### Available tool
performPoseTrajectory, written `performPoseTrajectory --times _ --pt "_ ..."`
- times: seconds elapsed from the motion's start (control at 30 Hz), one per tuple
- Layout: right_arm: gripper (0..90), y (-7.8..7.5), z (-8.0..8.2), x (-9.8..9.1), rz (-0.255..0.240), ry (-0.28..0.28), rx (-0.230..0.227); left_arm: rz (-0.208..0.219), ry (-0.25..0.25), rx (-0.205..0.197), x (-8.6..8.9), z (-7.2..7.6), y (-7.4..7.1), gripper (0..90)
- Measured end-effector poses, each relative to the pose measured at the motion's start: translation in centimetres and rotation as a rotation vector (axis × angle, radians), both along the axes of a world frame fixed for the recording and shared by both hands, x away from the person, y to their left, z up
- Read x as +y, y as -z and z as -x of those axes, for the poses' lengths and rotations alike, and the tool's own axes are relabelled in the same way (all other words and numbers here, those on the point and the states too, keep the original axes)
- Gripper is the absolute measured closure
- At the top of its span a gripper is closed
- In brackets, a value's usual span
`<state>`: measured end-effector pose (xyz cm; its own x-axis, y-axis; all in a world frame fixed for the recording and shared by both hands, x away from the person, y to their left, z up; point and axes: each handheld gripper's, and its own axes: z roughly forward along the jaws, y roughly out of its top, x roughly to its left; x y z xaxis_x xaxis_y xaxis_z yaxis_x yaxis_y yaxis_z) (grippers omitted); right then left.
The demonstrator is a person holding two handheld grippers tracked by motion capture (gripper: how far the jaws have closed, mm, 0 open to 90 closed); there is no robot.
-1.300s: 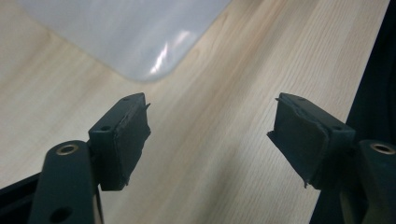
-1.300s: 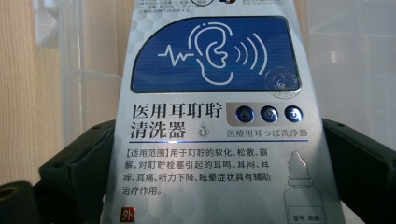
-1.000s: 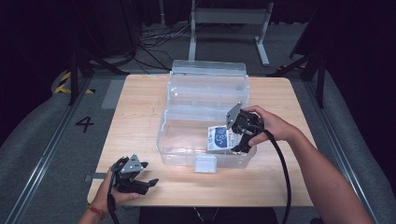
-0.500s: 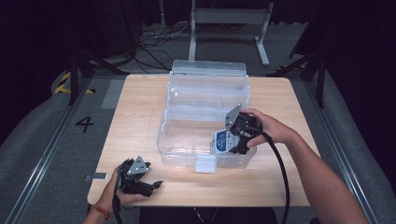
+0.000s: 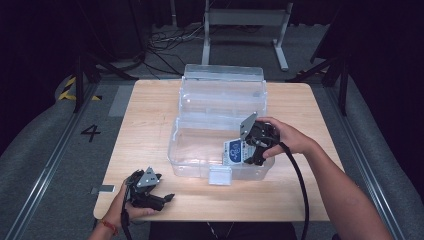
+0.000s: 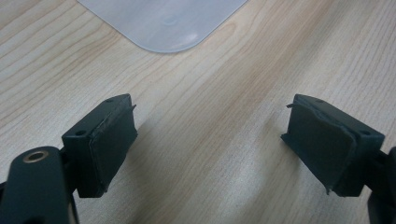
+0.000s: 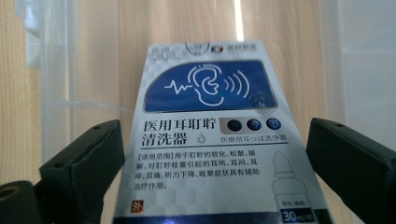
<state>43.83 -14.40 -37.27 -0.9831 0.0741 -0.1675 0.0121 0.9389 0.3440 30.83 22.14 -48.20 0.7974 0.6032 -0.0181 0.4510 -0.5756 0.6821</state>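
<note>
A white and blue carton of ear wash, printed with an ear symbol, stands upright between the jaws of my right gripper, which is shut on its sides. In the high view this carton hangs inside the front right part of a clear plastic bin, with the right gripper reaching in over the right wall. My left gripper rests low on the table's front left. It is open, with bare wood between its pads.
The bin's clear lid stands open at the back. A white latch sticks out from the bin's front wall. A rounded corner of the bin lies ahead of the left gripper. The wooden table has free room at left.
My right gripper has carried the carton leftward and lower into the bin. The left gripper has slid a little toward the table's front edge.
</note>
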Motion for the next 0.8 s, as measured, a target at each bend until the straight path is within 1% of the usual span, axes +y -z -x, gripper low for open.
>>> performPoseTrajectory --times 0.03,0.07,0.1,0.13,0.17,0.2,0.23,0.27,0.3,0.33,0.4,0.43,0.5,0.53,0.57,0.63,0.7,0.77,0.8 --pt "27.8 0.0 0.0 0.1 -0.015 0.006 -0.022 0.001 -0.002 -0.001 0.0 0.0 0.0 16.0" --pt "29.9 -0.1 0.1 0.1 -0.028 0.019 -0.027 0.002 -0.001 -0.001 0.0 0.0 0.0 16.0" --pt "15.9 -0.2 0.1 0.1 -0.035 0.015 -0.023 0.001 -0.002 -0.001 0.0 0.0 0.0 15.8" --pt "10.4 -0.3 0.1 0.1 -0.046 0.012 -0.019 0.001 -0.002 -0.001 0.0 0.0 0.0 15.9" --pt "19.9 -0.4 0.1 0.0 -0.056 0.006 -0.031 0.001 -0.002 0.000 0.0 0.0 0.0 15.8" --pt "27.1 -0.6 0.2 -0.1 -0.075 0.011 -0.042 0.001 -0.002 0.000 0.0 0.0 0.0 15.8" --pt "21.4 -0.7 0.2 -0.2 -0.086 0.012 -0.046 0.001 -0.002 0.000 0.0 0.0 0.0 15.8" --pt "21.4 -0.7 0.2 -0.2 -0.086 0.012 -0.046 0.001 -0.002 0.000 0.0 0.0 0.0 15.8" --pt "19.5 -1.0 0.2 -0.4 -0.088 0.012 -0.049 0.001 -0.002 0.000 0.0 0.0 0.0 15.8" --pt "22.5 -1.1 0.2 -0.5 -0.102 0.024 -0.055 0.001 -0.005 0.000 0.0 0.0 0.0 15.8" --pt "19.7 -1.4 0.3 -0.8 -0.129 0.038 -0.055 0.001 -0.008 -0.001 -0.1 0.0 0.0 15.8" --pt "20.4 -1.6 0.4 -1.0 -0.138 0.043 -0.056 0.001 -0.009 -0.001 -0.1 0.1 0.0 15.7" --pt "21.5 -2.0 0.6 -1.5 -0.181 0.047 -0.054 0.001 -0.010 0.000 -0.1 0.0 0.0 15.8" --pt "21.5 -2.0 0.6 -1.5 -0.181 0.047 -0.054 0.001 -0.010 0.000 -0.1 0.0 0.0 15.7" --pt "22.7 -2.3 0.6 -1.8 -0.207 0.055 -0.053 0.003 -0.016 0.005 -0.2 0.0 0.0 15.7" --pt "24.5 -2.9 0.6 -2.6 -0.260 0.080 -0.046 -0.010 -0.012 0.016 -0.3 -0.1 -0.2 15.8" --pt "25.9 -3.5 0.4 -3.3 -0.304 0.104 -0.046 -0.017 -0.012 0.015 -0.3 -0.2 -0.3 17.7" --pt "26.3 -4.1 0.2 -4.1 -0.342 0.115 -0.057 -0.006 -0.007 0.018 -0.1 -0.3 -0.5 22.2" --pt "27.0 -4.3 0.1 -4.4 -0.352 0.123 -0.065 0.009 -0.004 0.024 -0.1 -0.4 -0.7 23.0"
